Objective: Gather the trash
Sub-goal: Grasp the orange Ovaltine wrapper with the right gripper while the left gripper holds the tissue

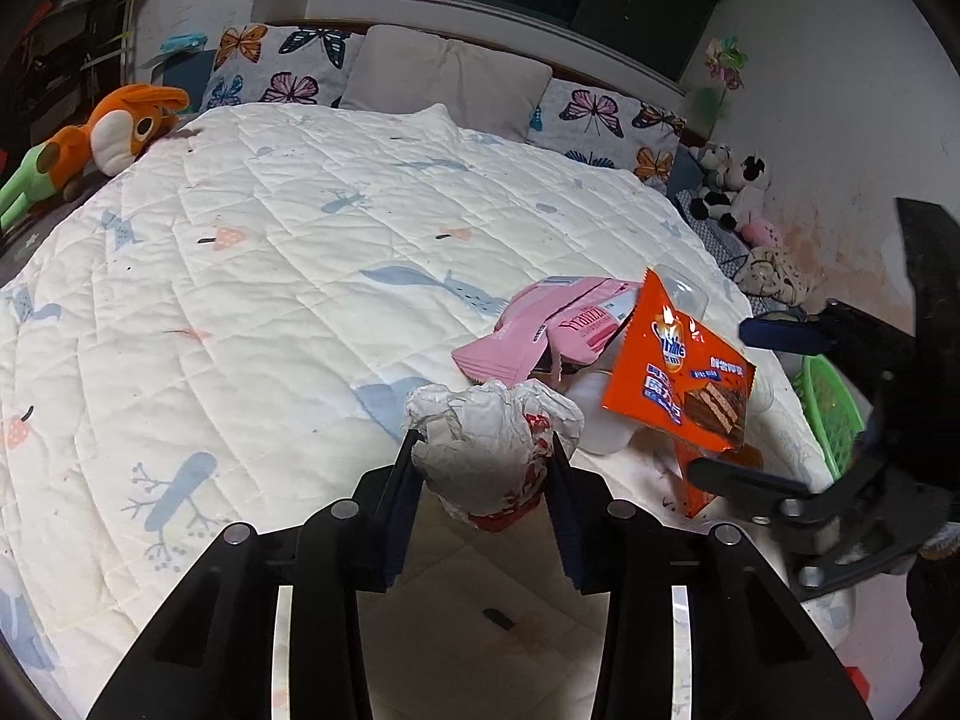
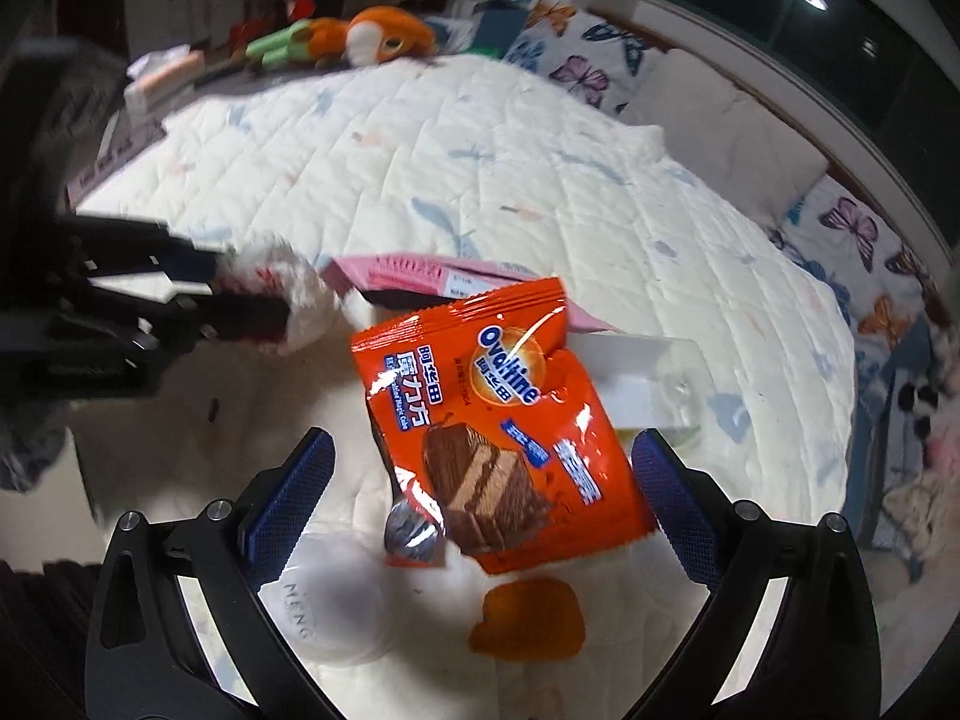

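My left gripper [image 1: 483, 450] is shut on a crumpled white and red paper wrapper [image 1: 492, 444] and holds it just above the quilt; it also shows in the right wrist view [image 2: 288, 300]. My right gripper [image 2: 480, 450] is open, its jaws on either side of an orange Ovaltine snack packet [image 2: 498, 414] that stands tilted on the bed; the packet also shows in the left wrist view [image 1: 684, 366]. A pink packet [image 1: 552, 324] lies behind it. An orange scrap [image 2: 528, 624], a white plastic lid [image 2: 330, 588] and a small foil piece [image 2: 414, 534] lie near my right gripper.
All lies on a white quilted bed [image 1: 270, 276]. A green basket [image 1: 831, 414] stands beside the bed on the right. Butterfly pillows [image 1: 282, 66] and a plush toy [image 1: 102, 138] are at the head. Soft toys [image 1: 732, 186] lie along the right wall. A clear white box [image 2: 636, 378] lies behind the orange packet.
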